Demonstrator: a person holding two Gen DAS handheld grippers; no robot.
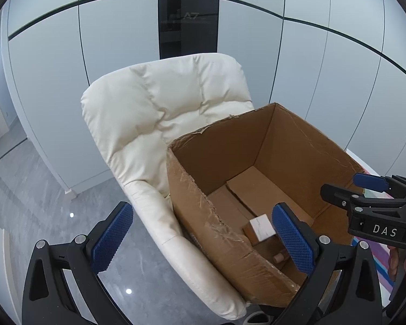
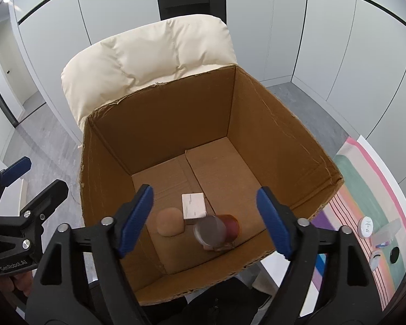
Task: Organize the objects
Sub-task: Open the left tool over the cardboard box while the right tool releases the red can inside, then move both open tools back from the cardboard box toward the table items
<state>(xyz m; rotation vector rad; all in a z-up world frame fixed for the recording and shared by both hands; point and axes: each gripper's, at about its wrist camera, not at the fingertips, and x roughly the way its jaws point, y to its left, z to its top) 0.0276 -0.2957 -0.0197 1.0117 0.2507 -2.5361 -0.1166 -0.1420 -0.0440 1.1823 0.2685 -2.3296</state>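
An open cardboard box (image 2: pixel 257 113) stands on a cream padded chair (image 2: pixel 149 54). On the box floor lie a small white carton (image 2: pixel 193 204), a tan rounded lump (image 2: pixel 169 224) and a blurred cylinder (image 2: pixel 216 230) with a dark red body and a clear end. My right gripper (image 2: pixel 203 191) hangs open above these, its blue pads touching nothing. My left gripper (image 1: pixel 203 207) is open over the box's left wall (image 1: pixel 192 203), nothing between its fingers. The left wrist view also shows the white carton (image 1: pixel 261 226) and the right gripper (image 1: pixel 343 187) over the box's right side.
A striped, many-coloured mat (image 2: pixel 365 184) lies right of the box, with a small white round case (image 2: pixel 365 226), a clear plastic container (image 2: pixel 387 230) and a black disc (image 2: pixel 394 254) on it. Grey floor (image 1: pixel 40 203) lies to the left; white cupboard doors (image 1: pixel 54 81) stand behind the chair.
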